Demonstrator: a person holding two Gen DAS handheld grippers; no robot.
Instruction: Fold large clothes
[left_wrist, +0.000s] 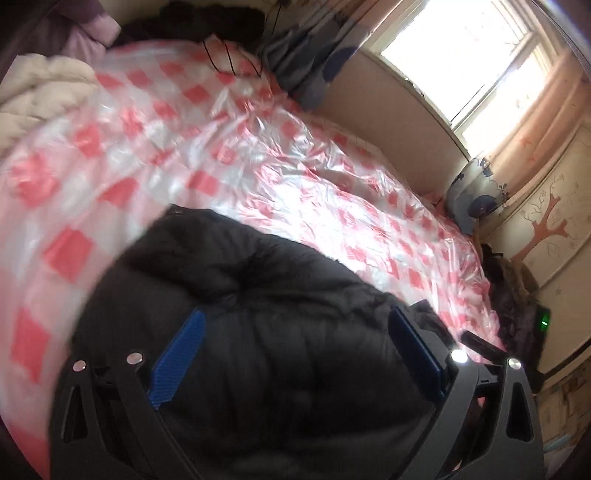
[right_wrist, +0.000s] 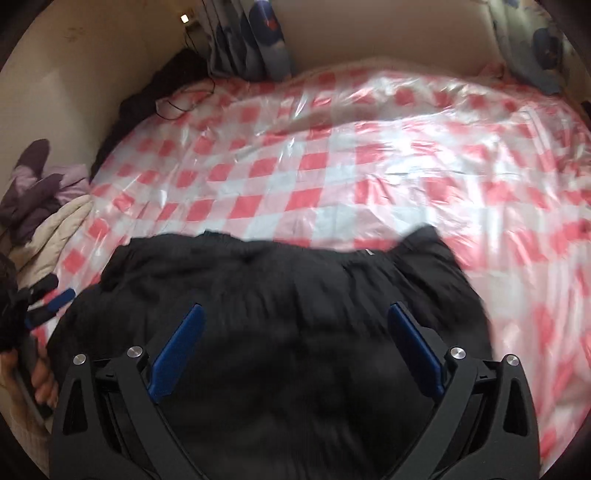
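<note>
While a black padded coat (right_wrist: 273, 332) lies bunched on the checked plastic sheet (right_wrist: 332, 166) covering the bed, left gripper (left_wrist: 295, 354) and right gripper (right_wrist: 295, 350) hover over it, jaws spread, pinching nothing.

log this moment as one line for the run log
left gripper open | right gripper open | black jacket bunched on checked plastic sheet | none gripped

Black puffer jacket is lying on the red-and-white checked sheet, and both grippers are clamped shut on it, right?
Not quite. The black puffer jacket does lie on the red-and-white checked sheet, but neither gripper is shut. The left wrist view shows the left gripper open above it, and the right wrist view shows the right gripper open too.
</note>
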